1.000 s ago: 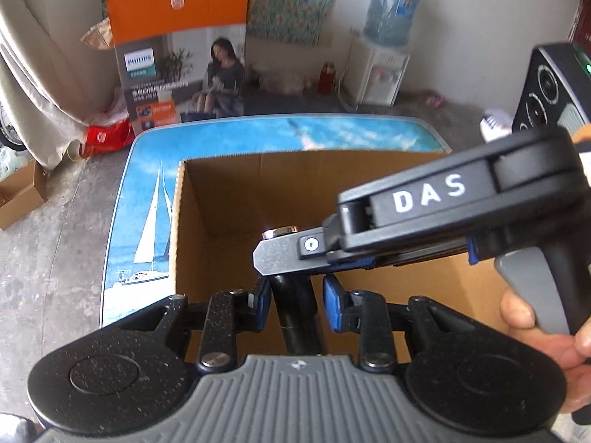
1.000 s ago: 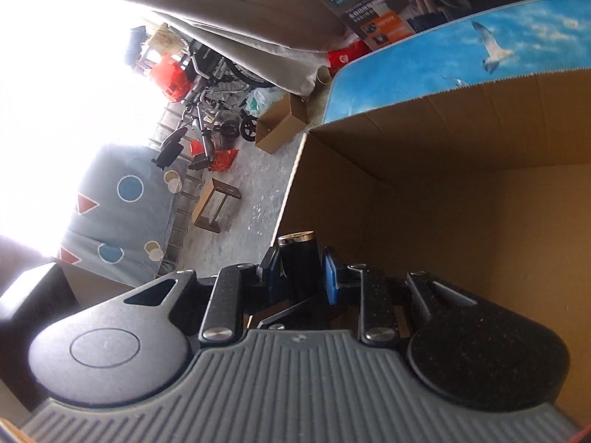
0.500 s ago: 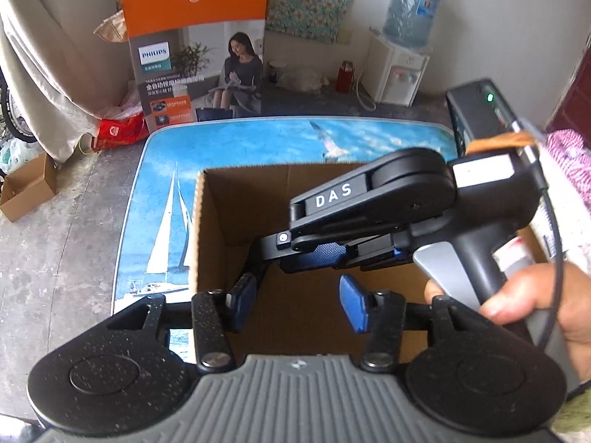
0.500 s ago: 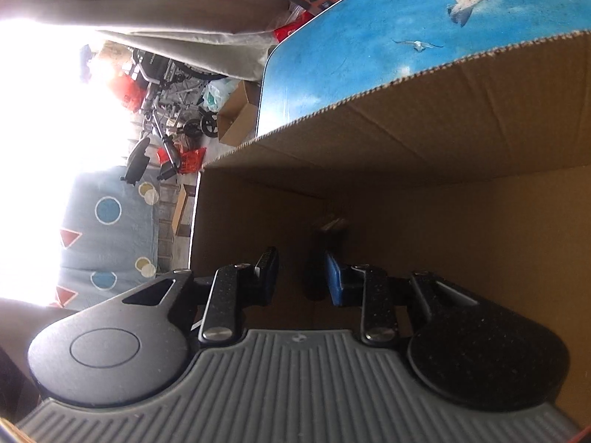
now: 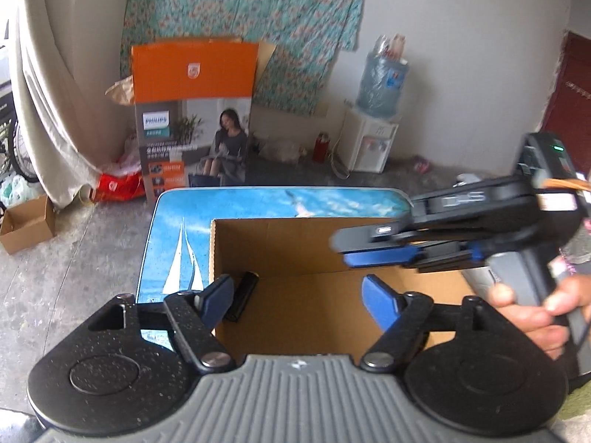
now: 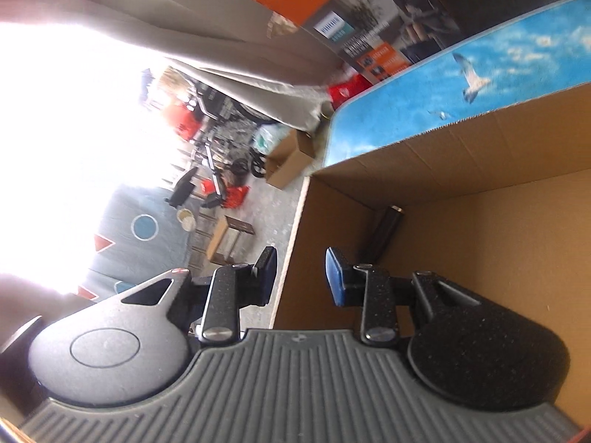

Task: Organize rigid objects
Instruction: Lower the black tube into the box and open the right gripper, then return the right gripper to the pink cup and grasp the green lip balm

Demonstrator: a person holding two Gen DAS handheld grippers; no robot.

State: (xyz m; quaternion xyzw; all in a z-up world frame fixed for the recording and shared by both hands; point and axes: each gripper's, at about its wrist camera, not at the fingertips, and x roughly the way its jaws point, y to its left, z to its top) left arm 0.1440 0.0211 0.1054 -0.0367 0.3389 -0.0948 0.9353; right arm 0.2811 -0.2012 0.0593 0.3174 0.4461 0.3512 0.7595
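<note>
Black and slim, with a dull metal cap showing at one end in the right view, one cylinder lies alone on the floor of our cardboard box, against its left wall. Our left gripper is opening wide, nothing between its blue pads. Farther off, our right gripper stands slightly parted and empty over the box, itself on one table printed with sea and sails

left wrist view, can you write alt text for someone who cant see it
A dark cylinder lies against the left wall of an open cardboard box on a table printed with sea and sailboat. The left gripper hangs above the box, jaws opening with nothing between them. The right gripper, in a hand, reaches in from the right.
</note>
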